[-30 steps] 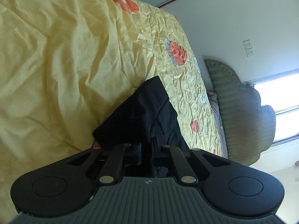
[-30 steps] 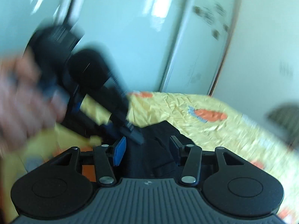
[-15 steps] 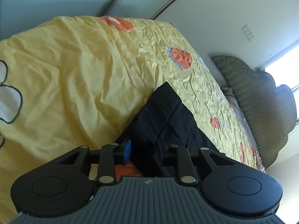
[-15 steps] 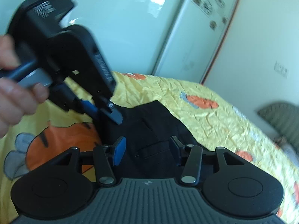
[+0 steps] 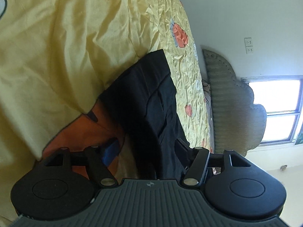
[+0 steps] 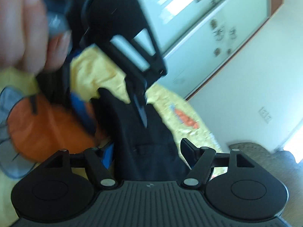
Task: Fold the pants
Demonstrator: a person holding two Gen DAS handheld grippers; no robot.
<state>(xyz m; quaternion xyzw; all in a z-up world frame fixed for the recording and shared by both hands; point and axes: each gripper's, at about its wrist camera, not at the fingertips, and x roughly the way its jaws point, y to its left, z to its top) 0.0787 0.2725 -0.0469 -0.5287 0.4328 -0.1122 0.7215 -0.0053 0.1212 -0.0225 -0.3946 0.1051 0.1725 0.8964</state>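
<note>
The black pants [image 5: 144,98] lie folded on the yellow bedspread [image 5: 56,47]. In the left wrist view my left gripper [image 5: 145,149] is open, its fingers apart on either side of the near end of the pants. In the right wrist view my right gripper [image 6: 147,151] is open just over the pants [image 6: 144,141]. The left gripper also shows in the right wrist view [image 6: 117,113], blurred, held in a hand [image 6: 24,24] above the pants' far left part, its fingers spread.
The bedspread has an orange cartoon patch [image 6: 43,130] at the near left. A padded headboard [image 5: 233,109] and a window [image 5: 278,109] stand at the right. Wardrobe doors [image 6: 198,28] rise behind the bed.
My left gripper has opened, letting go of the pants, and its fingers have spread wider. Both grippers have tilted and moved closer over the pants.
</note>
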